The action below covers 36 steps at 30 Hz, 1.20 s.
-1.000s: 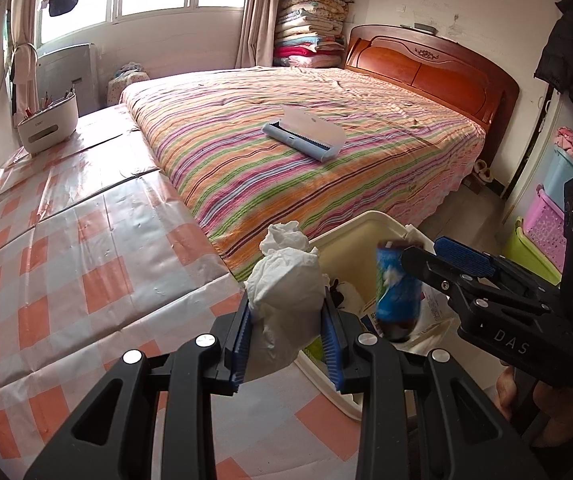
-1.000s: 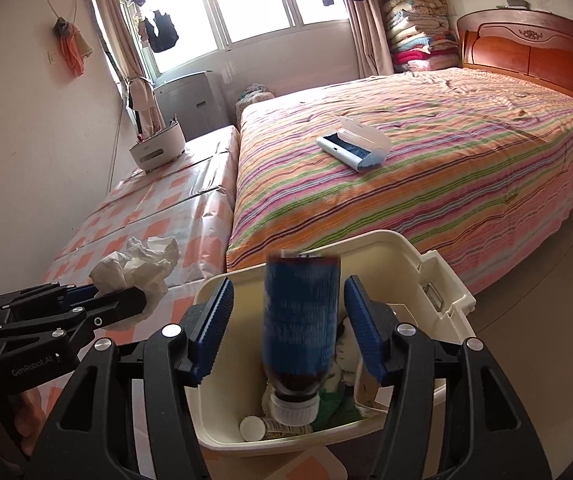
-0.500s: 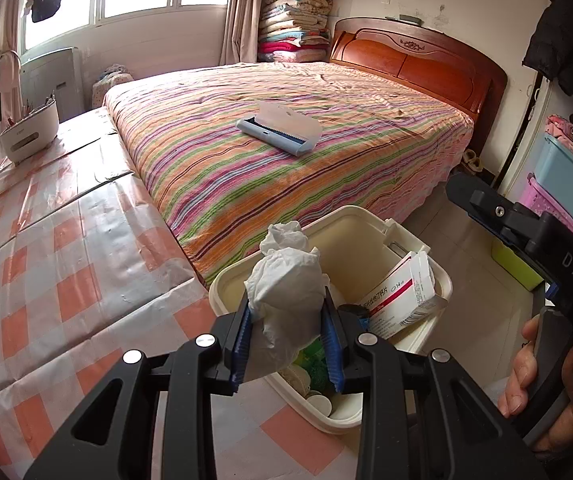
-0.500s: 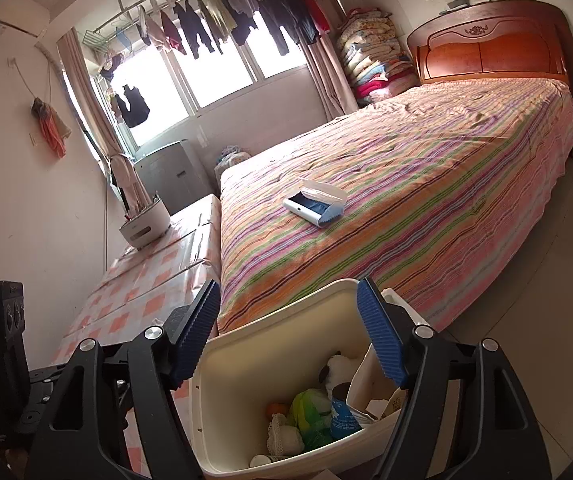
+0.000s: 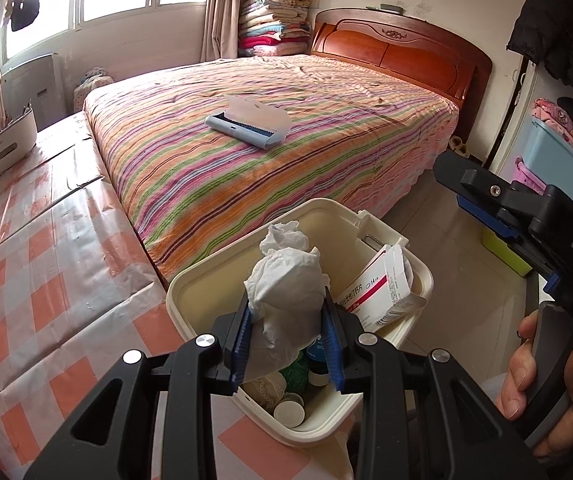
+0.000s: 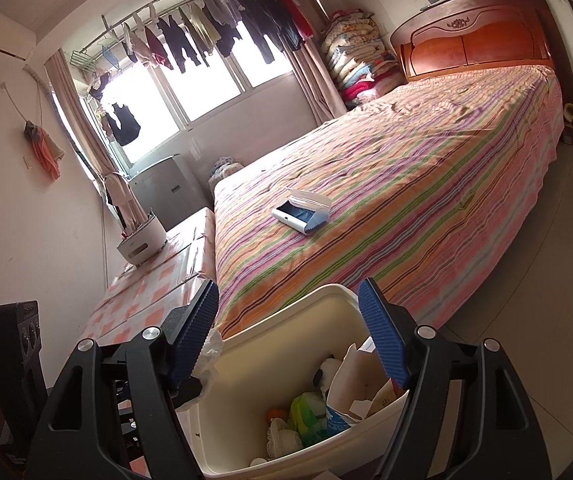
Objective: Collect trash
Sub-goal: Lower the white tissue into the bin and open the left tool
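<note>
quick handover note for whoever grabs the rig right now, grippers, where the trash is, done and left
Left gripper: shut on the crumpled tissue, held over the cream bin.
Right gripper: open and empty, above the bin; its jaws have just been opening.
Done: the blue bottle is dropped in, lying among the medicine box and other trash.
Left: release the tissue into the bin.

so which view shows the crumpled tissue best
Left wrist view: the crumpled tissue sits centred, clamped in the left gripper. The right wrist view shows only a white sliver behind its own finger.
</note>
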{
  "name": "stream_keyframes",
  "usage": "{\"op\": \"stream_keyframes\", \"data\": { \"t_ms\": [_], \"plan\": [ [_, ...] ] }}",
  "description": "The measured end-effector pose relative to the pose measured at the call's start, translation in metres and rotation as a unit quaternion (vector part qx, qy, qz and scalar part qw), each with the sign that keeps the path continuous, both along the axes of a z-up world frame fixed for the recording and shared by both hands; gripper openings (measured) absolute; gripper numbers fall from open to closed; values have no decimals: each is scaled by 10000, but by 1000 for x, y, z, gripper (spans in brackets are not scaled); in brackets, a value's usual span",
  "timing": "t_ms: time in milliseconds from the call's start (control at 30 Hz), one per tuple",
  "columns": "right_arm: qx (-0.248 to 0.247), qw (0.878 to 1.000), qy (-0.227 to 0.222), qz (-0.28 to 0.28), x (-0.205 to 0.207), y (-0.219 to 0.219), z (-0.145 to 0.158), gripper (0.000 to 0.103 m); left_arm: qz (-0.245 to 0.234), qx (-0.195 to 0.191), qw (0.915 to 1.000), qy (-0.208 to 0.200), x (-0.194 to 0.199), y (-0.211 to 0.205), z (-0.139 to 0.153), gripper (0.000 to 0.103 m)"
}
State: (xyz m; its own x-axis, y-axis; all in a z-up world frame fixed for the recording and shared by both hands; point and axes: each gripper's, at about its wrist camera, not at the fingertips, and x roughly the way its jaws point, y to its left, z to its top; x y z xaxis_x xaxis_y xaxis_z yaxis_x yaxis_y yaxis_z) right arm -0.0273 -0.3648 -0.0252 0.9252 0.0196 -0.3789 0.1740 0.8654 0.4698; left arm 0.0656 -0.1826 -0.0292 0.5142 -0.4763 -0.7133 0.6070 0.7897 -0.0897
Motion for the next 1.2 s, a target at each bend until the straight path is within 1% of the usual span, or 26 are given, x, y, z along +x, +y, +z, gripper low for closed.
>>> {"op": "stream_keyframes", "data": {
  "t_ms": [267,333,533,633,1200],
  "plan": [
    [54,9996,-144,-229,-13,-9,2,71,-144,-4,9999,-17,-4,-14,1,31],
    [97,9995,-136,-259,-14,-12,1,71,-180,-6,9998,-9,-5,-19,0,33],
    [124,9995,-117,-280,-16,-14,-1,72,-265,34,9996,-63,-9,-27,-2,33],
    [134,9995,-100,-270,-15,-14,-2,72,-275,-2,9996,-3,-7,-28,-3,33],
    [180,9991,-95,-366,-14,-19,-6,72,-394,31,9992,-43,-6,-42,-11,33]
  ]
}}
